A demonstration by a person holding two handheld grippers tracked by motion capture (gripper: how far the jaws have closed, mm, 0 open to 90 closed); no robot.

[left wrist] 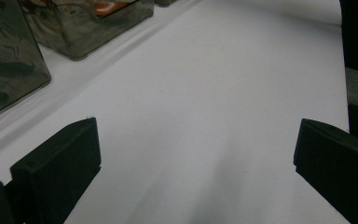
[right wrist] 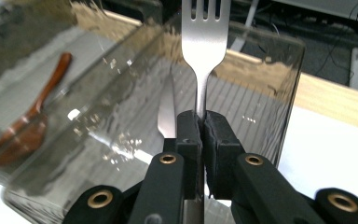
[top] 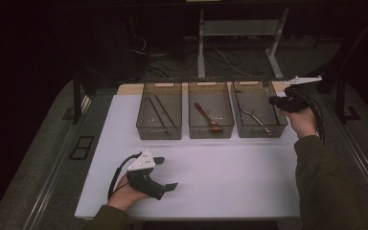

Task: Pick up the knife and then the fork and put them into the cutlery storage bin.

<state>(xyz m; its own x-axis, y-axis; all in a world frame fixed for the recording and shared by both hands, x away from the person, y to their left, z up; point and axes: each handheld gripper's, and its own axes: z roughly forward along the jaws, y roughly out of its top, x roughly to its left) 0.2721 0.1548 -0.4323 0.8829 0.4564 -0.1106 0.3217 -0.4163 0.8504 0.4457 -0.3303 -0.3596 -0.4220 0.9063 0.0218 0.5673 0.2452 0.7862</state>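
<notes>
Fork (right wrist: 204, 42) pinched at its neck in my right gripper (right wrist: 200, 122), above the right-hand bin (top: 258, 109); left gripper (left wrist: 196, 154) gapes idle; thin hold, I fear it pivoting or clipping the bin's rim.

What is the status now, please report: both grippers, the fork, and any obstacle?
Right gripper shut on fork, over right bin. Left gripper open, nothing between jaws, low over table. Another utensil already lies in that bin.

Silver fork (right wrist: 204, 42), brown spoon (right wrist: 25, 130)
</notes>
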